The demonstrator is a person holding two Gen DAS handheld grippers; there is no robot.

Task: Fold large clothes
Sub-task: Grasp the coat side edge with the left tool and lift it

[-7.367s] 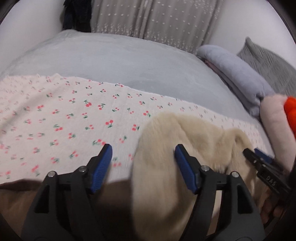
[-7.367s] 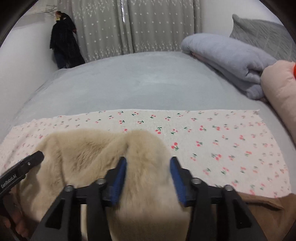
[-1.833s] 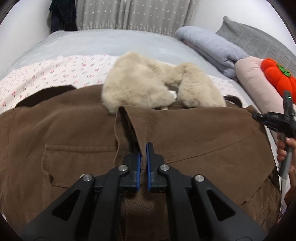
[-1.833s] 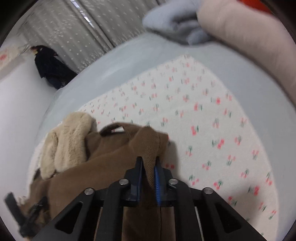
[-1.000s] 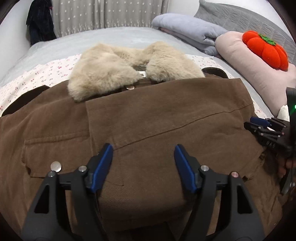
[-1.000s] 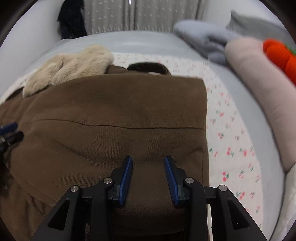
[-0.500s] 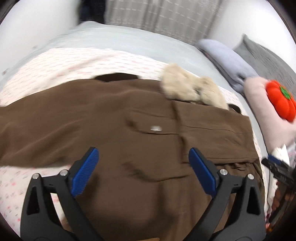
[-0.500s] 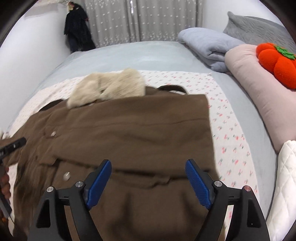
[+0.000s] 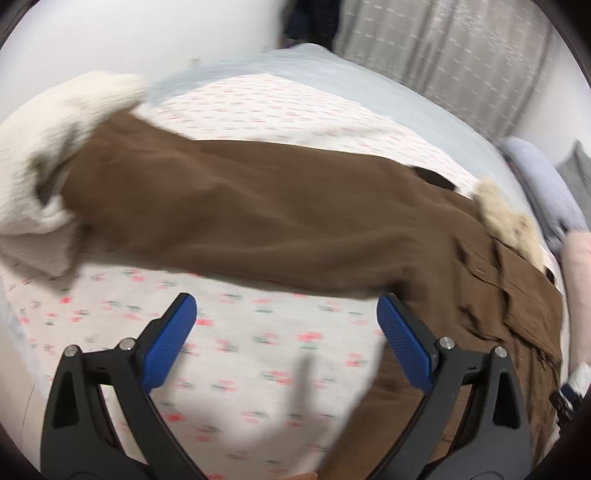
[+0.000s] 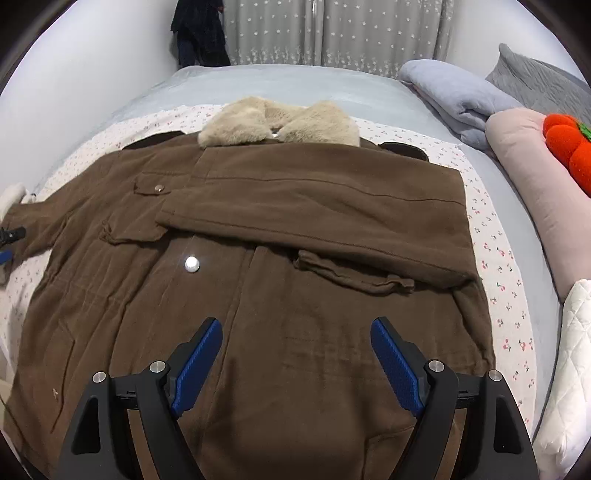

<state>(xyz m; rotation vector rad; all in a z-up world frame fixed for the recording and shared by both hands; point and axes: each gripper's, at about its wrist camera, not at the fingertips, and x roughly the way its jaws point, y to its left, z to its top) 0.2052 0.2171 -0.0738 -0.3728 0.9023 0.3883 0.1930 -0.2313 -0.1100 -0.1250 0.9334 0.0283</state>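
A brown coat (image 10: 280, 229) with a beige fur collar (image 10: 277, 123) lies front-up on a cherry-print sheet (image 10: 495, 258). Its right sleeve is folded across the chest (image 10: 332, 206). Its left sleeve (image 9: 240, 214) stretches out flat, ending in a cream fur cuff (image 9: 44, 155). My right gripper (image 10: 295, 362) is open and empty above the coat's lower front. My left gripper (image 9: 286, 339) is open and empty above the sheet, just short of the stretched sleeve; it also shows at the right wrist view's left edge (image 10: 9, 240).
A folded grey blanket (image 10: 454, 99), a pink pillow (image 10: 535, 177), an orange plush (image 10: 569, 147) and a white quilt (image 10: 569, 369) lie along the right of the grey bed (image 10: 280, 85). A wall and dotted curtains (image 10: 332, 33) stand behind.
The left gripper has swung left from over the coat's body to the outstretched sleeve. The right gripper has drawn back a little and stays open over the lower front.
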